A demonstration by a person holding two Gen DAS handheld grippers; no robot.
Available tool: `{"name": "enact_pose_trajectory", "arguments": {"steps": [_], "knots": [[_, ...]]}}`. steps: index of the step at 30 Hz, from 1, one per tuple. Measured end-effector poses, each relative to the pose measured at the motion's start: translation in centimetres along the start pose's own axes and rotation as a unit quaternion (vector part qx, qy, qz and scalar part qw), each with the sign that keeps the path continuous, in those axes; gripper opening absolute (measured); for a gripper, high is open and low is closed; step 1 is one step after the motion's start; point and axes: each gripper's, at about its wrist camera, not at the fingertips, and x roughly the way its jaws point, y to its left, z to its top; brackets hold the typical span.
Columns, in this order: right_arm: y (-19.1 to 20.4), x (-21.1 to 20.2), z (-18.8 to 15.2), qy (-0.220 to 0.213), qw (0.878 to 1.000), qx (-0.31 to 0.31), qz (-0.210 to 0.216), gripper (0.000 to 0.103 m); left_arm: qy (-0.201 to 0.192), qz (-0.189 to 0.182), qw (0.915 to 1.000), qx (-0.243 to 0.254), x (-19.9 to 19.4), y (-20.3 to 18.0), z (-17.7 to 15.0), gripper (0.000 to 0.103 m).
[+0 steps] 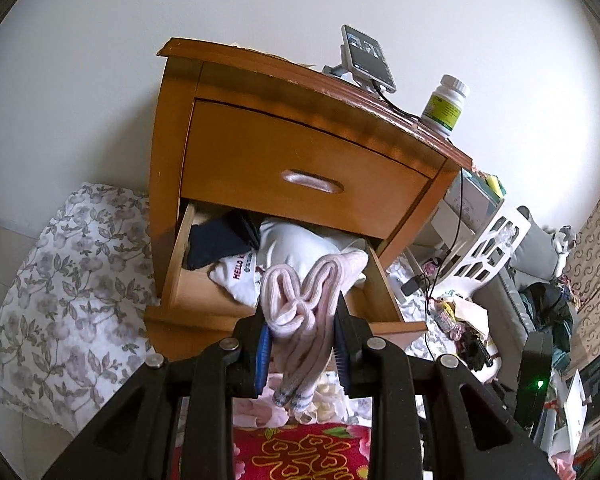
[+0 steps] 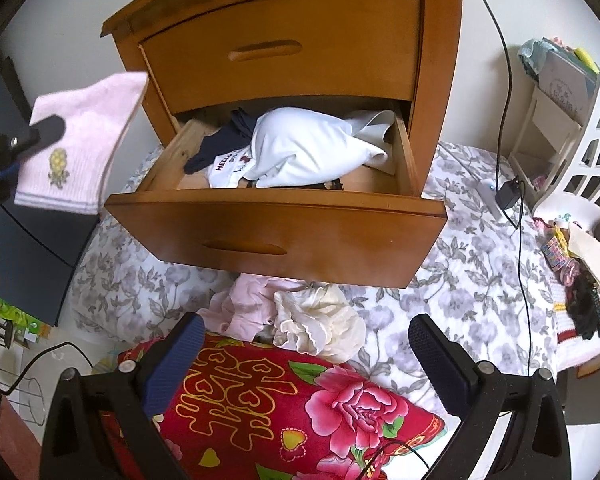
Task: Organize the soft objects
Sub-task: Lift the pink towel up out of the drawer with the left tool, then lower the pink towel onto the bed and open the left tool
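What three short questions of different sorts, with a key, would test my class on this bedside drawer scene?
1. True or false: the lower drawer of the nightstand is open.
2. What does the left gripper hold? A) pink socks B) bottle C) phone
3. Fill in: the right gripper hovers open over a red ____.

Key:
1. True.
2. A, the pink socks.
3. Cushion, the red floral cushion.

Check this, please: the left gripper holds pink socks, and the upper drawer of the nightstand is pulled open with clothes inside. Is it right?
Not quite. The open drawer is the lower drawer, not the upper one, which is shut. The right wrist view shows it. The rest holds: the left gripper holds pink socks, and clothes lie inside.
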Motion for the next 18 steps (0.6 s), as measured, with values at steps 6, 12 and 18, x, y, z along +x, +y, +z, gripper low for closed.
{"name": "enact_pose_trajectory", "arguments": {"steps": [6, 12, 18], "knots": [[0.4, -0.7, -0.3, -0.006, 1.000, -0.003, 0.000, 0.103, -0.003, -0.002, 1.0000, 0.004, -1.1, -0.1, -0.7, 0.028], [0.6, -1.1, -0.5, -0.008, 1.000, -0.004, -0.001, 0.103, 0.017, -0.011, 0.9997, 0.009, -0.7, -0.3, -2.0, 0.028], [0.8, -1.4, -0.9, -0.008, 1.000, -0.005, -0.002, 0.103, 0.052, -0.013, 0.9986, 0.002, 0.8, 0.2, -3.8, 0.028]]}}
